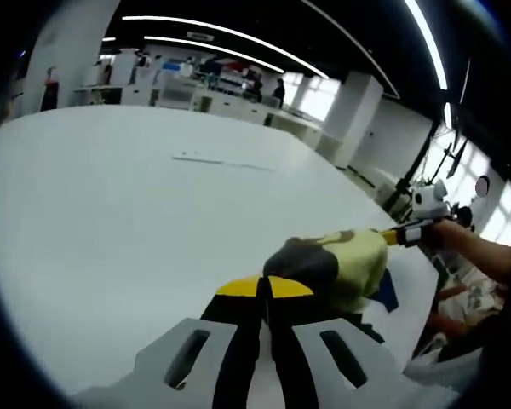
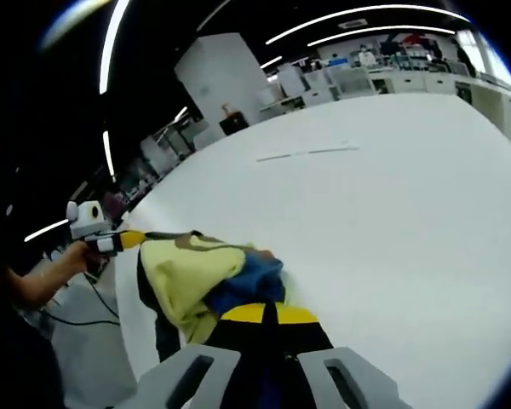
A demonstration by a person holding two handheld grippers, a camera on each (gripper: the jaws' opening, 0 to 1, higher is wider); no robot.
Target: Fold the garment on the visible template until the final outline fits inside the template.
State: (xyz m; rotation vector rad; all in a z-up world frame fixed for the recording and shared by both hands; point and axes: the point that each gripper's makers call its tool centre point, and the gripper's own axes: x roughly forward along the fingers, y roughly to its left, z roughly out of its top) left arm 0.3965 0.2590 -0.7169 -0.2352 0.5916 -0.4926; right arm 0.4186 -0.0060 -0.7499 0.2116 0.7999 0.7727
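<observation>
A garment of pale yellow, grey, blue and black cloth hangs bunched between my two grippers over the near edge of the white table. My left gripper, with yellow tips, is shut on its grey-and-yellow end. In the left gripper view the right gripper comes in from the right, pinching the far edge of the cloth, with a hand behind it. In the right gripper view my right gripper is shut on the blue part of the garment. There the left gripper holds the yellow edge at the left.
A thin straight line is marked across the middle of the table, seen too as a line in the right gripper view. Beyond the table stand benches, a pillar and distant people. A cable hangs off the table's edge.
</observation>
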